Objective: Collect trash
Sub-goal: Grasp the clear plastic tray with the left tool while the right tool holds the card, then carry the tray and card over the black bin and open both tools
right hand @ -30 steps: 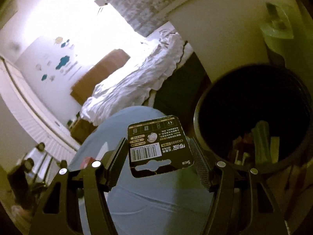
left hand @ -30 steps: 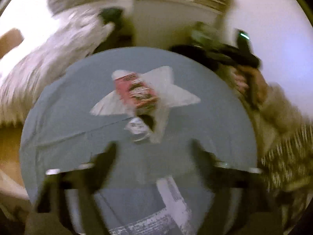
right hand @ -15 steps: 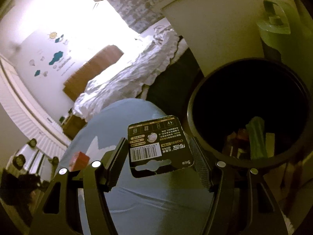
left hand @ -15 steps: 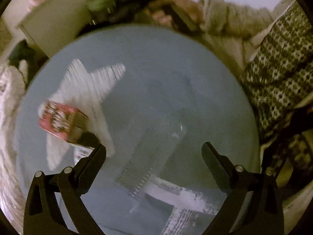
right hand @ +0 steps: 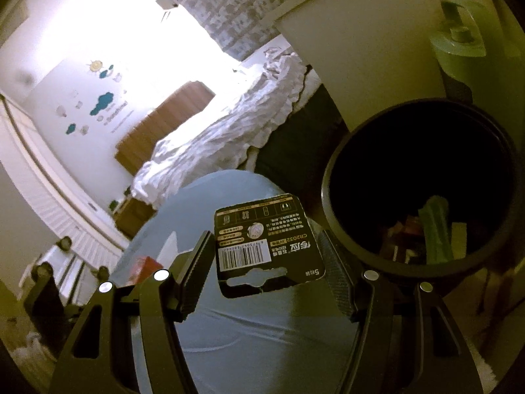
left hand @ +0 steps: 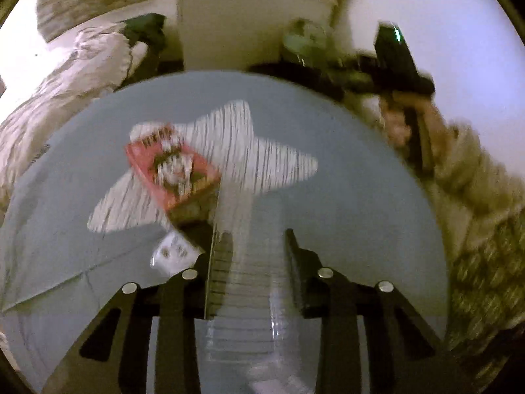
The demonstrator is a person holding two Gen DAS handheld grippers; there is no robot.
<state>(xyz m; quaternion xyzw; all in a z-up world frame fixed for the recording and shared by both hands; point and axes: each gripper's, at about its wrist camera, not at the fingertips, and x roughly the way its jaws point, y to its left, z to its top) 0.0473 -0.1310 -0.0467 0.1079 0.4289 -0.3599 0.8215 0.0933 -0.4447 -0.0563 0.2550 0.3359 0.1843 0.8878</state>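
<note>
Bin [right hand: 331,177] part-filled. Right gripper [right hand: 265,269] clamps battery card [right hand: 267,246], undropped. Left gripper [left hand: 256,262] just closed onto clear plastic wrapper [left hand: 249,295]. Red box [left hand: 170,167] remains.

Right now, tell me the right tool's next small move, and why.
Probably swing the right tool sideways over the bin, then release. It grips the black card above the blue table, and the open bin stands just beside it, already holding trash.
</note>
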